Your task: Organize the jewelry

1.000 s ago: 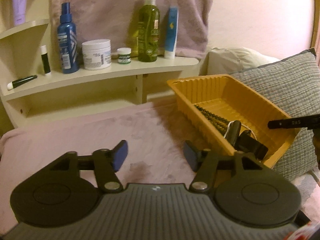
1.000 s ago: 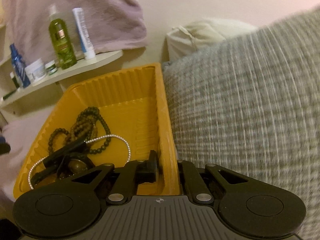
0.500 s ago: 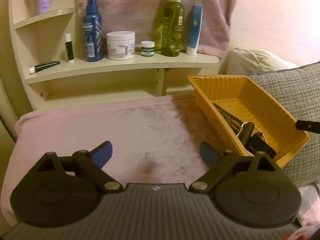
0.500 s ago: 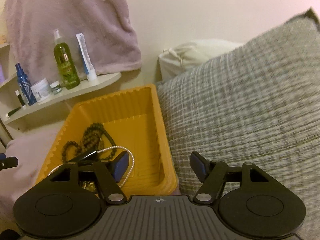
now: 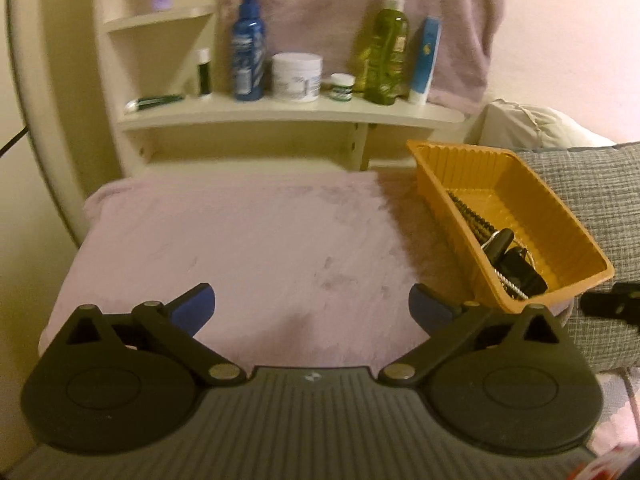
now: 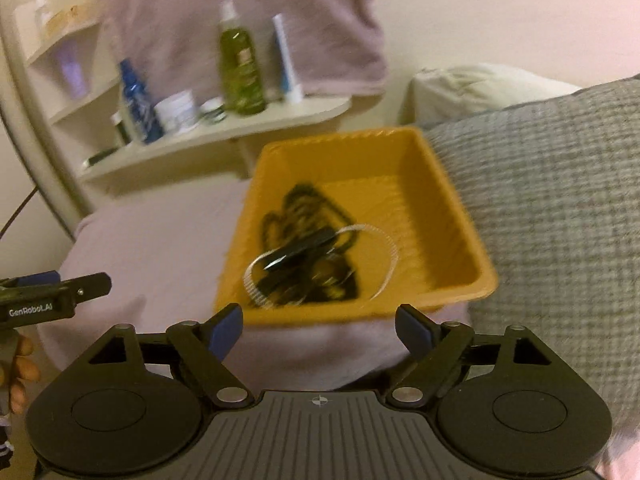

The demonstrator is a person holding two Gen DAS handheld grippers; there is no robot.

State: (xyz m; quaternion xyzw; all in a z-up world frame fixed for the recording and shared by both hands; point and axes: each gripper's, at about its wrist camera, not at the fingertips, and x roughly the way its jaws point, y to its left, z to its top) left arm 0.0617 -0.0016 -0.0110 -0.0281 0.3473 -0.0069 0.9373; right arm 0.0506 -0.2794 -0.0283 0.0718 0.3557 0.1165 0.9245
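Observation:
An orange tray [image 6: 440, 184] [image 5: 572, 232] lies on the pink blanket against a grey pillow. Inside it are a dark bead necklace [image 6: 296, 208] [image 5: 468, 216], a white pearl strand [image 6: 384, 248] and a black clip [image 6: 300, 252] [image 5: 516, 268], all blurred in the right wrist view. My right gripper [image 6: 320, 330] hangs above the tray's near rim, jaws opening, nothing between them. My left gripper [image 5: 312, 306] hovers over bare blanket left of the tray, jaws opening wide and empty. The left gripper's fingers [image 6: 60, 286] show at the left edge of the right wrist view.
A cream shelf [image 5: 288, 114] behind the blanket carries a blue spray bottle [image 5: 248, 44], a white jar [image 5: 296, 78], a green bottle [image 5: 386, 48] and a blue tube [image 5: 425, 60]. The grey pillow [image 6: 560, 208] flanks the tray's right side. A hand [image 6: 18, 376] shows at lower left.
My right gripper let go inside the tray, opened and pulled back and up from it. My left gripper opened wider and drew back from the shelf; the tray shifted to its right.

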